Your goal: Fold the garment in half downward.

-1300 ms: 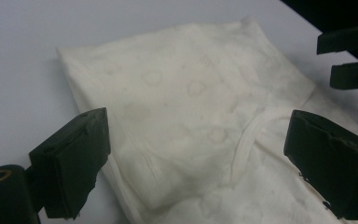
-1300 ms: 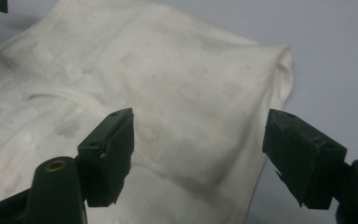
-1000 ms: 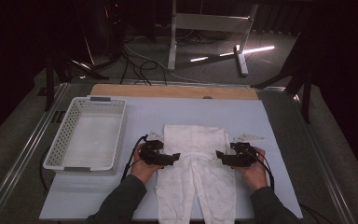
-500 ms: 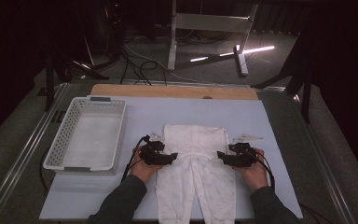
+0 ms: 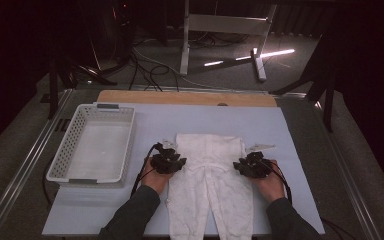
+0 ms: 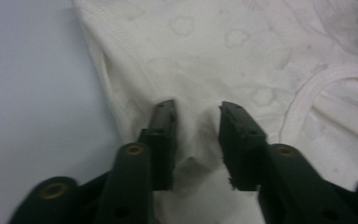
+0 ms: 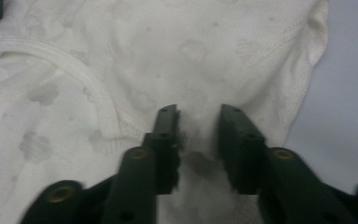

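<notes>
Garment (image 5: pixel 211 175), white, faintly flower-printed, flat on blue mat (image 5: pixel 290 150), perhaps babywear.

Left black two-jaw gripper (image 6: pixel 196 126): jaws have just been closing. A ridge of the white printed cotton baby garment (image 6: pixel 242 56) is now bunched up between them, at the garment's hemmed side edge, where earlier the jaws stood wider over flat cloth.

Right black two-jaw gripper (image 7: pixel 198 128): jaws have likewise just been closing. A pinched fold of the same cloth rises between them, just inside the opposite side edge.

High view: left gripper (image 5: pixel 168 162) and right gripper (image 5: pixel 251 165) each look narrower across the jaws than one second ago.
</notes>
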The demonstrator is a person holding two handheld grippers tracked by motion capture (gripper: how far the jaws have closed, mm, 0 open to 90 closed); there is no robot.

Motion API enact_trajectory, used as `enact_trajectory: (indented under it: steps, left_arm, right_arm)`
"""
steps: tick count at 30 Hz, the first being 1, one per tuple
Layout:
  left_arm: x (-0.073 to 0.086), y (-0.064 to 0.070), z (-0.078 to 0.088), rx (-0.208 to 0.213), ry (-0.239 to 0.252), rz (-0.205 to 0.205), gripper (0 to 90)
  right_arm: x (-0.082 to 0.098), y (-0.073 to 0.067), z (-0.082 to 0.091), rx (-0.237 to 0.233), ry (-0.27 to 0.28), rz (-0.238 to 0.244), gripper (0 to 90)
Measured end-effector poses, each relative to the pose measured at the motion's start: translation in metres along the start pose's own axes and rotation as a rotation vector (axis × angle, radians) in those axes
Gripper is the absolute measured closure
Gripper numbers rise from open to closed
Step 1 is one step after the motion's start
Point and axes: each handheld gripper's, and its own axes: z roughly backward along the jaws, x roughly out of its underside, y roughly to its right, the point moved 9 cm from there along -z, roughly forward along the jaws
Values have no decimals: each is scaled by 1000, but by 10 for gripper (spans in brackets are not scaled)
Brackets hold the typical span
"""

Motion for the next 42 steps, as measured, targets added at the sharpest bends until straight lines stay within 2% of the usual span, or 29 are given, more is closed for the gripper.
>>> enact_trajectory:
  steps: [1, 2, 6, 15, 22, 23, 31, 38, 42]
  left_arm:
    - [0, 1, 0, 6, -2, 0, 743]
    - [1, 2, -1, 19, -6, -5, 819]
    - [0, 2, -1, 24, -8, -6, 858]
    - [-9, 5, 10, 62, 46, 20, 861]
    - [-14, 8, 20, 83, 75, 17, 863]
    - [-15, 10, 24, 89, 80, 12, 863]
    - [-16, 17, 36, 115, 98, -2, 863]
    - [-12, 26, 50, 148, 111, -17, 863]
    - [-7, 31, 58, 169, 113, -21, 863]
  right_arm:
    - [0, 0, 0, -6, 0, 1, 740]
    - [0, 0, 0, -17, -6, -1, 815]
    - [-1, -1, 1, -10, 4, 10, 845]
    - [-9, -1, 12, -13, 56, 25, 849]
    - [-13, -5, 24, -25, 86, 27, 849]
    - [-14, -7, 28, -31, 95, 40, 849]
    - [-14, -16, 42, -47, 120, 56, 848]
    - [-11, -24, 55, -62, 134, 77, 849]
    - [-3, -30, 64, -77, 129, 91, 848]
